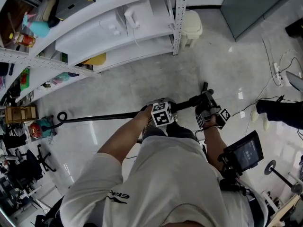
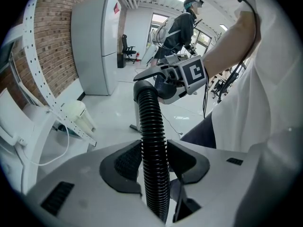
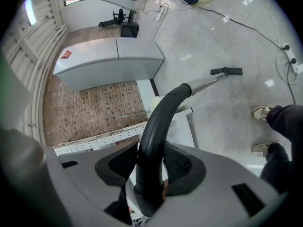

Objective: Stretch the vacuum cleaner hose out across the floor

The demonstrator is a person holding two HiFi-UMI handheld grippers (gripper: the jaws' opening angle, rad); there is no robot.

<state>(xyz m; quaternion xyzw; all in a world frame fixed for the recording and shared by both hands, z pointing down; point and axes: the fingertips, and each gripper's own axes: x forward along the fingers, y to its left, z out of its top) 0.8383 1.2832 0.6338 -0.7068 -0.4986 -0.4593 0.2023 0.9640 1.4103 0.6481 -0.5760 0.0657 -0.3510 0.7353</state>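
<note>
While fingers of the left gripper point(image 2: 155, 161) and right gripper point(image 3: 151, 167) pinch the hose point(image 2: 150, 122), shelving point(image 1: 118, 27) borders the glossy floor point(image 1: 156, 74).

Right tongs point(image 3: 150, 167) clamped on curved black vacuum tube point(image 3: 158, 117); metal wand point(image 3: 208, 82) beyond, ending in nozzle point(image 3: 226, 71)

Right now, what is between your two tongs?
A short piece of black ribbed hose. The left tongs grip it, and it runs to the right tongs, shut on the curved pipe. The left gripper view shows this.
</note>
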